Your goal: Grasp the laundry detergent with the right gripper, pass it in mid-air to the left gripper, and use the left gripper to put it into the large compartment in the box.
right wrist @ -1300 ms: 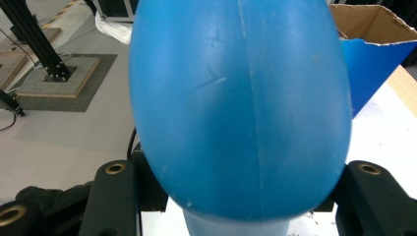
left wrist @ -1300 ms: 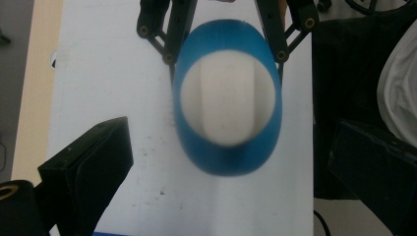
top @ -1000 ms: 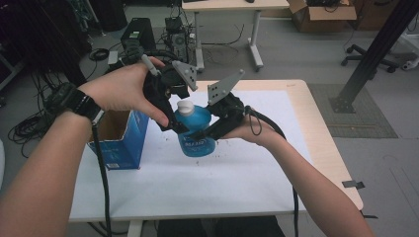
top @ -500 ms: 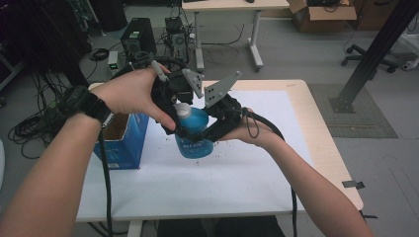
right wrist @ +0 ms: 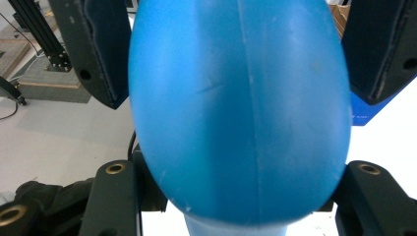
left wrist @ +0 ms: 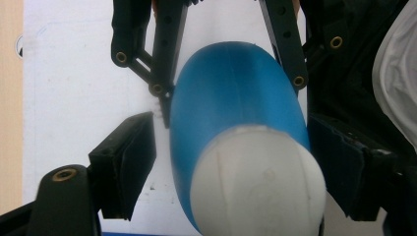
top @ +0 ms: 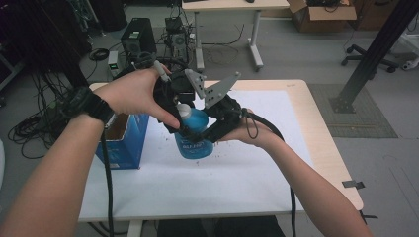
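Blue plastic, right in the middle of it all: the bottle [top: 193, 133] is held up off the bench [top: 276, 148], over the white sheet [top: 257, 168] toward the far left part, with the blue box [top: 123, 143] standing just beside it at the left edge; the right tool [top: 207, 131] has its jaws set against the bottle's body, one on each flank, clamped on it as far as I can judge from the right gripper view, where the bottle [right wrist: 241, 113] swells between them; the left tool [top: 179, 118] sits over the white cap [top: 184, 109], and in the left gripper view its jaws stand apart on either side of the cap [left wrist: 258, 182], with a gap showing at one side. So the step looks like uncapping, one tool steadying, the other lining up; next, I reckon, the left jaws must close squarely on the cap and twist, while the right holds firm so the bottle doesn't spin or slip.
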Demonstrator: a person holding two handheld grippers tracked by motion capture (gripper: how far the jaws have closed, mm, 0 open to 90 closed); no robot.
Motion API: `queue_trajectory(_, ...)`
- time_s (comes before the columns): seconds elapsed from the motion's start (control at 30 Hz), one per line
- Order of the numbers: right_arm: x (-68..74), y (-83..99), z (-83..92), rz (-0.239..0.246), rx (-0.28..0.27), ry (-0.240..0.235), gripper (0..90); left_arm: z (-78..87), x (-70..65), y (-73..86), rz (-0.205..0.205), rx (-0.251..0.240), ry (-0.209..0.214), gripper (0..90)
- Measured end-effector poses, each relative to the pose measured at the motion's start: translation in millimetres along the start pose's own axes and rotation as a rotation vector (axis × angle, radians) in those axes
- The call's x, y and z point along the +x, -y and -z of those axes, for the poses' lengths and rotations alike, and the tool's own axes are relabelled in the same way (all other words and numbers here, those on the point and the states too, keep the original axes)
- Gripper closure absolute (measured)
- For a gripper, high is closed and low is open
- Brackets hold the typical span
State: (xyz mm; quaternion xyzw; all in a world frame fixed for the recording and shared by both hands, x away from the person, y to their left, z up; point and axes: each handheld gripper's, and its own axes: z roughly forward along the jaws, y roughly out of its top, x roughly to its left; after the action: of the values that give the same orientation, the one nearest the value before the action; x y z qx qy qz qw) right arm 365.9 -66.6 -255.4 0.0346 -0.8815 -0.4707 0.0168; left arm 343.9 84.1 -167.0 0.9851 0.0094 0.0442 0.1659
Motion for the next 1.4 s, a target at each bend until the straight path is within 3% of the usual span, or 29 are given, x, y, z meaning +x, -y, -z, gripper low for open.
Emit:
queue_trajectory(0.6,0.2,2.0,-1.7,-0.002,0.009,0.002,41.9,-0.5,-0.4,-1.9,0.011,0.014,0.010,28.3)
queue_trajectory(1.17,0.2,3.1,-1.6,-0.014,0.005,-0.001,42.1,-3.2,-2.9,-5.8,-0.011,0.049,-0.032,31.3)
queue_trajectory(1.4,-0.9,4.2,0.1,-0.025,0.004,0.007,42.1,-2.2,-2.7,-6.4,-0.001,0.047,-0.033,36.9)
